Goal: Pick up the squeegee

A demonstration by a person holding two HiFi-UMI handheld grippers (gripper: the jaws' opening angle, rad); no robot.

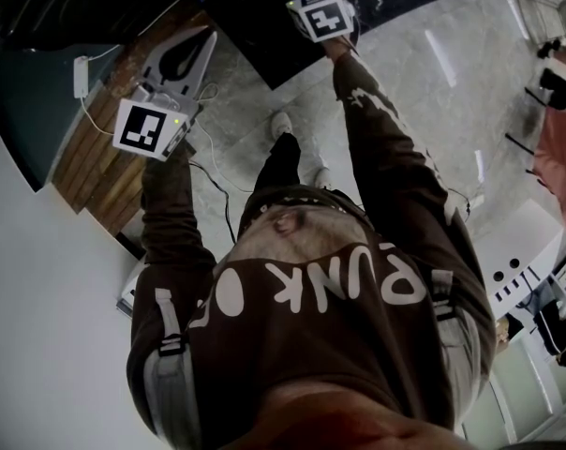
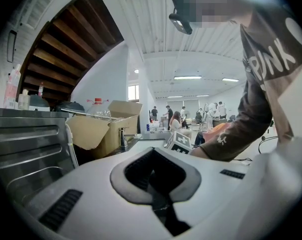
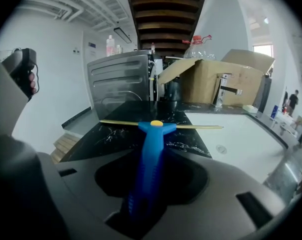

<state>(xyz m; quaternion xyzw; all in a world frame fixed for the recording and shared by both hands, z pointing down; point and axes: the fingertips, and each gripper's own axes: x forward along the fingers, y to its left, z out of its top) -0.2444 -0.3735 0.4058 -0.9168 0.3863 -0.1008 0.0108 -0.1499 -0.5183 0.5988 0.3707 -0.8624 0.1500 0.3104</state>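
A: What is shown at the upper left of the head view?

B: The left gripper (image 1: 208,37) is seen closed and empty, away from the work.

A: And at the centre of the right gripper view?

B: The squeegee (image 3: 153,139) is clamped by its blue handle in the right gripper (image 3: 147,186), with its yellow blade over the black worktop (image 3: 116,144). A firm hold should be confirmed, then a straight lift made with the blade level.
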